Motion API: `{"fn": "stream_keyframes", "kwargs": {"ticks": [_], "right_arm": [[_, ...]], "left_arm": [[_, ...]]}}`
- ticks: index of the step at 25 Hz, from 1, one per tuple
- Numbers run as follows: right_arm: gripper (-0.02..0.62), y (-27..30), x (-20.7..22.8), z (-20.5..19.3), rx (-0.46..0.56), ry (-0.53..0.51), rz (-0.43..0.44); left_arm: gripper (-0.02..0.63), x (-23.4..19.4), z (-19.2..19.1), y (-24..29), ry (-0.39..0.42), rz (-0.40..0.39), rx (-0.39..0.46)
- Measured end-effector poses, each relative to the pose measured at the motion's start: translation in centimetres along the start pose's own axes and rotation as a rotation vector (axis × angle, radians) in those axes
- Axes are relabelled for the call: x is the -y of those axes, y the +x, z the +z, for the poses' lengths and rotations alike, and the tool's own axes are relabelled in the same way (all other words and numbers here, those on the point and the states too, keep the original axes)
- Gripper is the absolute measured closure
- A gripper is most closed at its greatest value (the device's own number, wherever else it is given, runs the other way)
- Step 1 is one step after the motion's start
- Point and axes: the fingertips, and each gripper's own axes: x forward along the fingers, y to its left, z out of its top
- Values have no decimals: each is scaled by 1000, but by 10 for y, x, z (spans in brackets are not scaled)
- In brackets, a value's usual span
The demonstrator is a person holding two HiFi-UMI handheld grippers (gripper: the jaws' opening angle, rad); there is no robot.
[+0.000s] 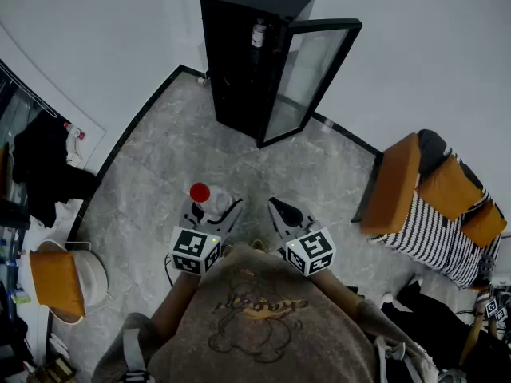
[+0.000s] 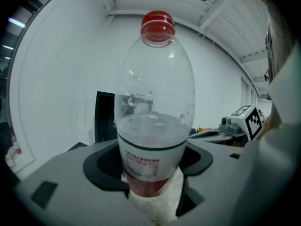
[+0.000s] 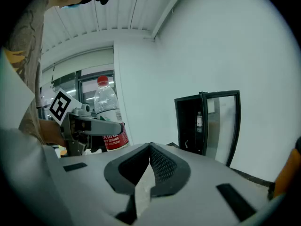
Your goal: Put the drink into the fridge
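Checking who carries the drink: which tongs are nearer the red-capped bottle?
Left. The left tongs grip the bottle; the right tongs, shut and empty, sit apart to its right.

the head camera is looking steeply down from above the person, taking in the left gripper (image 1: 214, 207) and right gripper (image 1: 279, 211) near and the open black fridge (image 1: 239, 62) far. each gripper camera is riding close behind its jaws, facing that fridge; the right one is also catching the left gripper's bottle (image 3: 107, 112) at its left.

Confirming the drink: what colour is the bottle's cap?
Red cap, clearest in the left gripper view.
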Motion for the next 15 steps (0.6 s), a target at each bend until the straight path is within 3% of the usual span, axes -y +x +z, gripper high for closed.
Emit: {"fn": "stream_keyframes", "kwargs": {"ticks": [15], "right_arm": [[572, -13, 27, 14, 52, -3, 54]], "left_arm": [[288, 14, 9, 19, -3, 34, 27]]}}
